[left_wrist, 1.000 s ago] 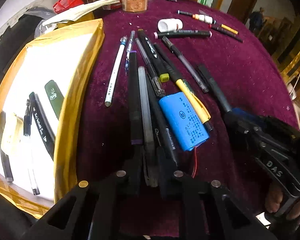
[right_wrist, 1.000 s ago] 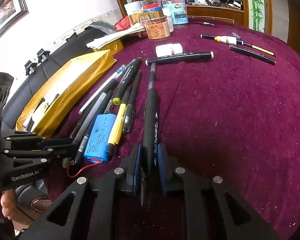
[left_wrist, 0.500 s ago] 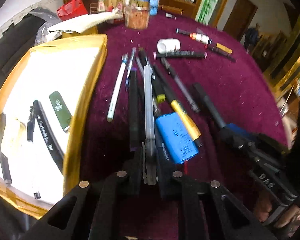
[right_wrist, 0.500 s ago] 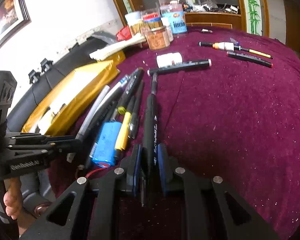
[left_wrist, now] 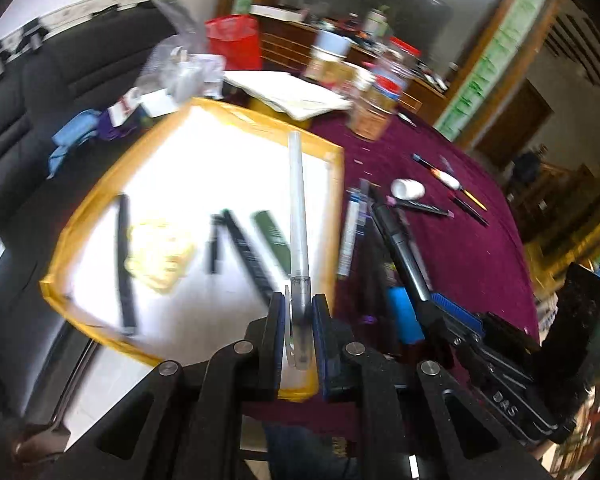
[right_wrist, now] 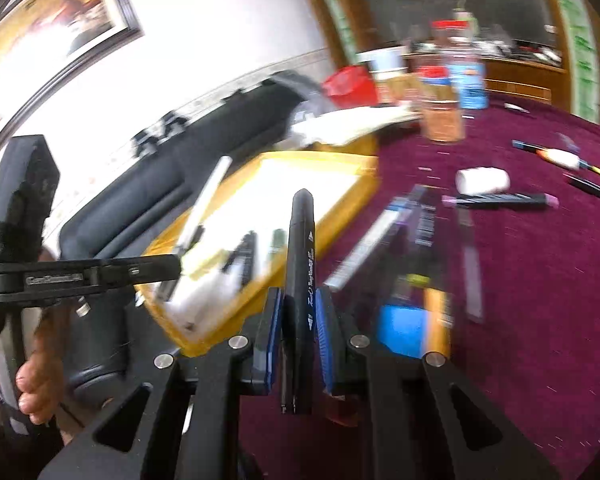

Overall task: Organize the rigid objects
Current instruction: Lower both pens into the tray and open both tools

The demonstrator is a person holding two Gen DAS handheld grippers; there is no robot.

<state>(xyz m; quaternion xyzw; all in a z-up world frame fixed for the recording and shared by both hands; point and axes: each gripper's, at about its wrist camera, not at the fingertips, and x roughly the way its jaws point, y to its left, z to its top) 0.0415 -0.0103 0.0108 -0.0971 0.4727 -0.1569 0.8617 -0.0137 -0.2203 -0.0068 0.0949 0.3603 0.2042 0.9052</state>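
Maroon velvet covers the table (left_wrist: 472, 240), and motion blur smears much of what lies on it: the loose pens (right_wrist: 424, 220) beside the blue battery pack (right_wrist: 404, 330) run into streaks in the right wrist view, and their printing cannot be read. In the left wrist view the battery pack (left_wrist: 404, 314) is partly covered by the right gripper's black body. The items already lying in the yellow-rimmed tray (left_wrist: 80, 216) are also blurred; a green flat piece (left_wrist: 274, 236) and dark pens (left_wrist: 242, 248) can just be made out.

The left gripper (left_wrist: 297, 320) is clamped on the capped end of a translucent grey pen (left_wrist: 298, 216), which sticks straight forward from between the pads and hangs above the tray's white floor, near its right rim.

The right gripper (right_wrist: 298, 328) is closed on a black marker (right_wrist: 300, 248), whose lower end pokes back past the pads. The marker points forward, its tip over the tray's (right_wrist: 320, 156) near edge, with the loose pens off to its right.
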